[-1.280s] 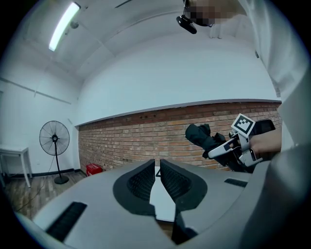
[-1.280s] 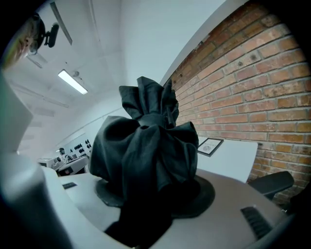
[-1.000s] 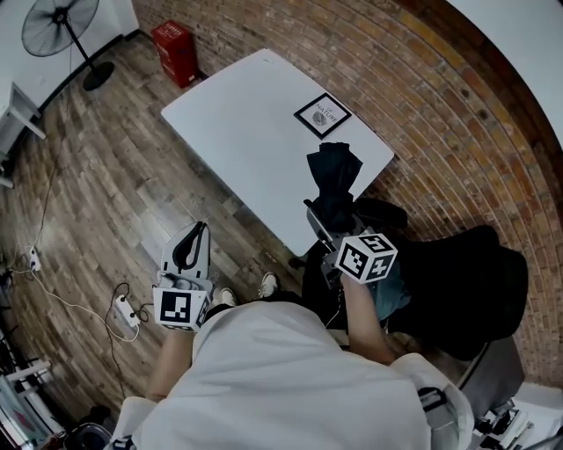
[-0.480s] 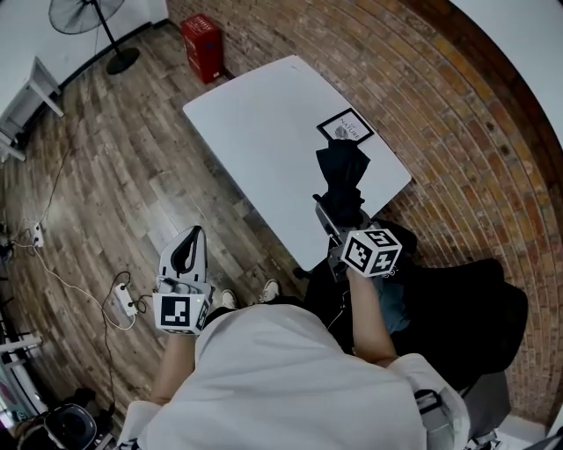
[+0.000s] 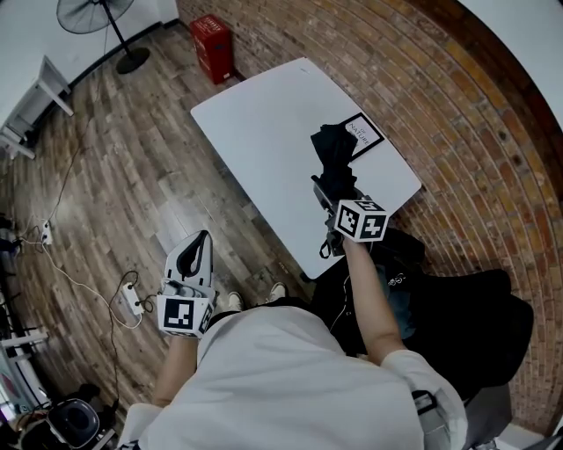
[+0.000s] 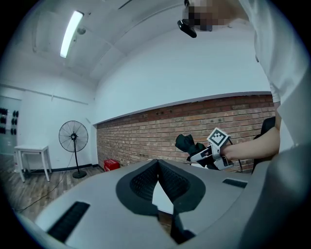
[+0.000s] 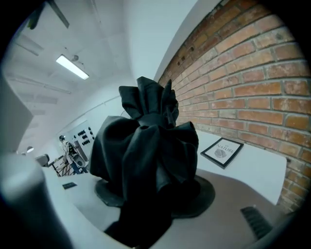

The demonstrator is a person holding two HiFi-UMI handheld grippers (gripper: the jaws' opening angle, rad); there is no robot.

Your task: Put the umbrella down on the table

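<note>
A folded black umbrella (image 5: pixel 334 151) is clamped between the jaws of my right gripper (image 5: pixel 332 186), which is shut on it. It is held out over the right end of the white table (image 5: pixel 264 123), its tip next to a framed card (image 5: pixel 364 134). Whether it touches the tabletop cannot be told. In the right gripper view the bunched black umbrella fabric (image 7: pixel 146 141) fills the middle and hides the pads. My left gripper (image 5: pixel 202 239) hangs over the wooden floor, well short of the table, shut with nothing in it. From the left gripper view the umbrella (image 6: pixel 187 142) shows beyond the shut pads (image 6: pixel 146 182).
A brick wall runs behind the table. The framed card (image 7: pixel 222 151) lies near the table's right edge. A red box (image 5: pixel 214 46) and a standing fan (image 5: pixel 97 16) are at the back left. A black chair (image 5: pixel 457 303) is at my right; a power strip (image 5: pixel 132 303) and cables lie on the floor.
My right gripper has carried the umbrella forward, from the table's near edge out over the tabletop toward the framed card. The left gripper has hardly moved.
</note>
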